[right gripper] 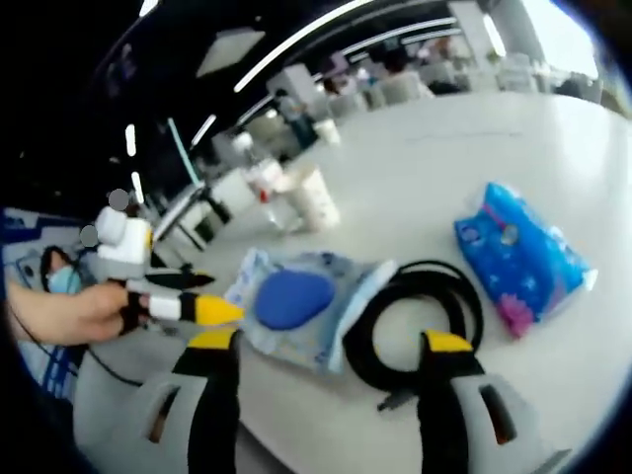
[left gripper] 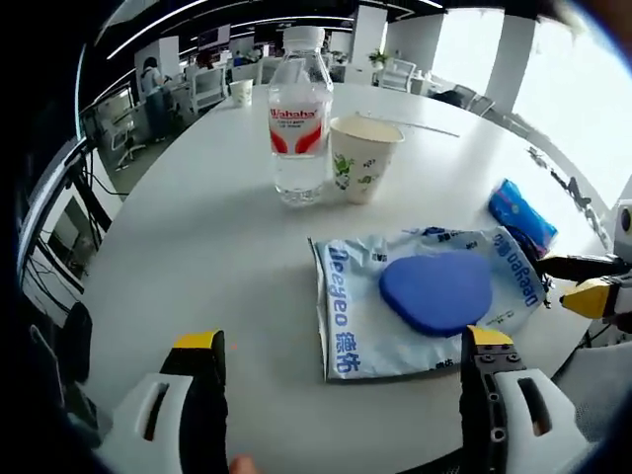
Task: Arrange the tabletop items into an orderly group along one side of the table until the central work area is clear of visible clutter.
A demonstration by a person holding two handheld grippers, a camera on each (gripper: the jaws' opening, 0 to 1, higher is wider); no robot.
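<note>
A clear plastic bag (left gripper: 346, 316) with blue lettering lies on the white table (left gripper: 188, 227), and a blue oval pad (left gripper: 436, 291) rests on it. Behind it stand a Wahaha water bottle (left gripper: 299, 118) and a printed paper cup (left gripper: 362, 153). A blue tissue pack (left gripper: 521, 215) lies to the right. My left gripper (left gripper: 342, 341) is open just short of the bag's near edge. My right gripper (right gripper: 329, 341) is open over a coiled black cable (right gripper: 420, 321), with the bag (right gripper: 326, 341), pad (right gripper: 291, 296) and tissue pack (right gripper: 518, 252) beyond. Neither holds anything.
A second small cup (left gripper: 240, 91) stands far back on the table, and a thin stick (left gripper: 425, 126) lies behind the printed cup. The right gripper (left gripper: 578, 283) enters from the right edge. A hand (right gripper: 74, 311) holds the left gripper (right gripper: 197, 296). Office chairs and desks surround the table.
</note>
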